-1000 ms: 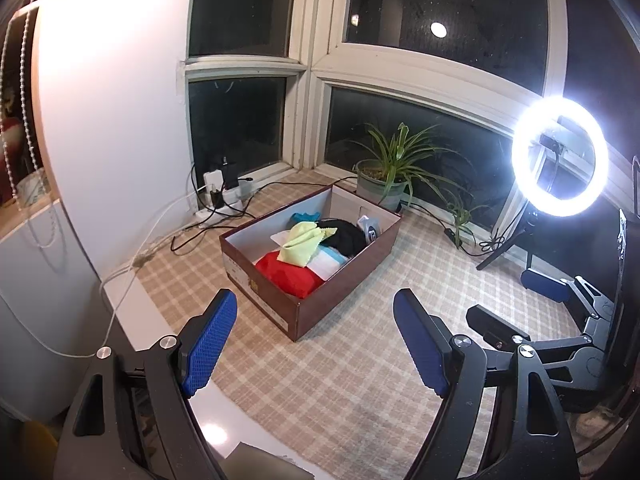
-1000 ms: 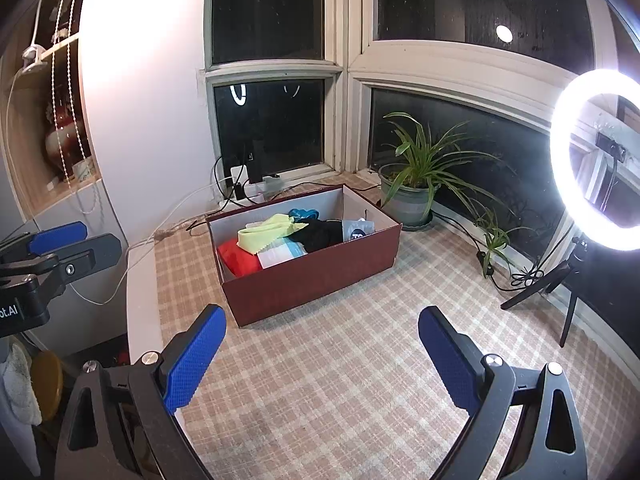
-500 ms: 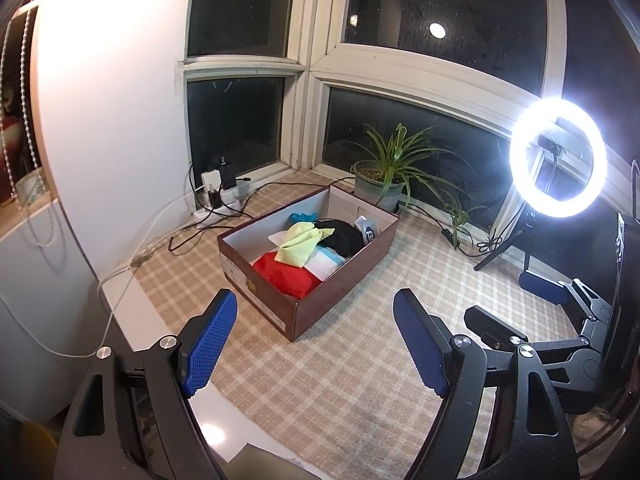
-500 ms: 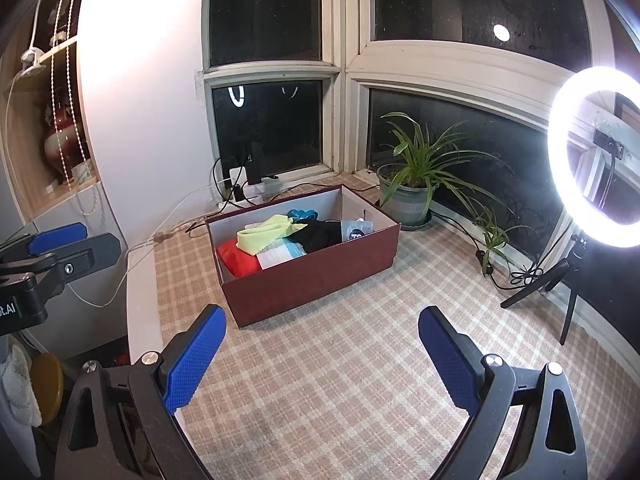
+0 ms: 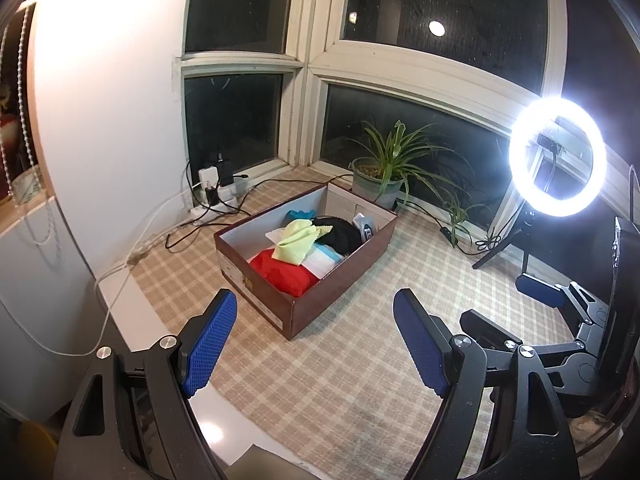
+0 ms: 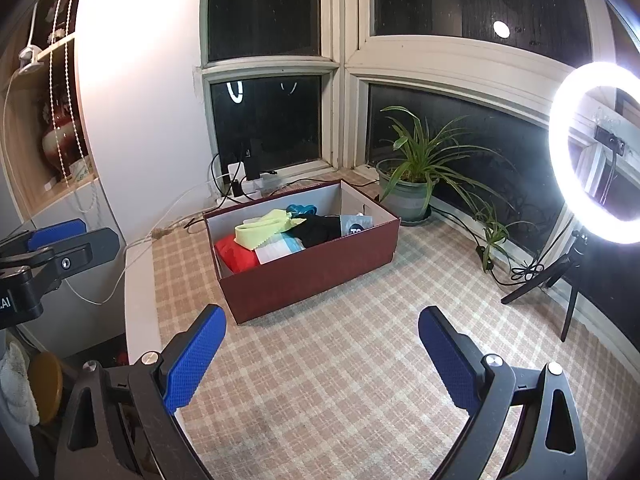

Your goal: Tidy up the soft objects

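Note:
A dark red cardboard box [image 5: 340, 288] [image 6: 312, 276] stands on the checked mat, holding soft items: a red cloth [image 5: 282, 272] [image 6: 236, 254], a yellow-green cloth [image 5: 296, 240] [image 6: 260, 228], a black garment [image 5: 340, 232] [image 6: 316, 228], a teal piece [image 5: 298, 214] [image 6: 302, 209] and white-and-blue fabric [image 5: 320, 262] [image 6: 280, 248]. My left gripper [image 5: 316, 340] is open and empty, well short of the box's near corner. My right gripper [image 6: 320, 356] is open and empty too, in front of the box's long side. Each gripper shows at the edge of the other's view.
A potted plant [image 5: 380, 176] [image 6: 412, 188] stands behind the box by the window. A lit ring light on a tripod [image 5: 558, 156] [image 6: 596, 152] is at the right. A power strip with cables [image 5: 216, 196] [image 6: 244, 184] lies at the back left. The mat's left edge meets a white ledge [image 5: 132, 312].

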Tool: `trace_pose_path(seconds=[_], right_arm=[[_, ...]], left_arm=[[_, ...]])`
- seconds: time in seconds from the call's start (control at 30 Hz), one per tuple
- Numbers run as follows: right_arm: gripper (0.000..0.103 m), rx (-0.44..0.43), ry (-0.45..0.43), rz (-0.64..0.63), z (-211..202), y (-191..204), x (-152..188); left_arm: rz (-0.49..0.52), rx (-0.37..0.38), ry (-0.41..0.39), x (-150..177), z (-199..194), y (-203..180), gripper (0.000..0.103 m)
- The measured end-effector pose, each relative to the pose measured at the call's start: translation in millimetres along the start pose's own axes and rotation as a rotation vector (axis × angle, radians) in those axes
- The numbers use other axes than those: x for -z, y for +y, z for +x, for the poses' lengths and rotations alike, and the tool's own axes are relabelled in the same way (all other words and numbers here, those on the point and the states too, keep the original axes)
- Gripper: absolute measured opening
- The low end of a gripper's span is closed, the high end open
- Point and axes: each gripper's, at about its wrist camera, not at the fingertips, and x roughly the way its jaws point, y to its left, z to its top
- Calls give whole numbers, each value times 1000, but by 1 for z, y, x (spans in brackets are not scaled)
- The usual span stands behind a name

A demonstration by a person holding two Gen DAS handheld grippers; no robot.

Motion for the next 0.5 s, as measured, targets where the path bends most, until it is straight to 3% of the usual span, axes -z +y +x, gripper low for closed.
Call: trace_pose_path(seconds=[0.5], right_arm=[[95, 14, 19, 27, 5, -8, 6]], left_arm=[[-2, 13, 0, 6, 1, -8, 81]])
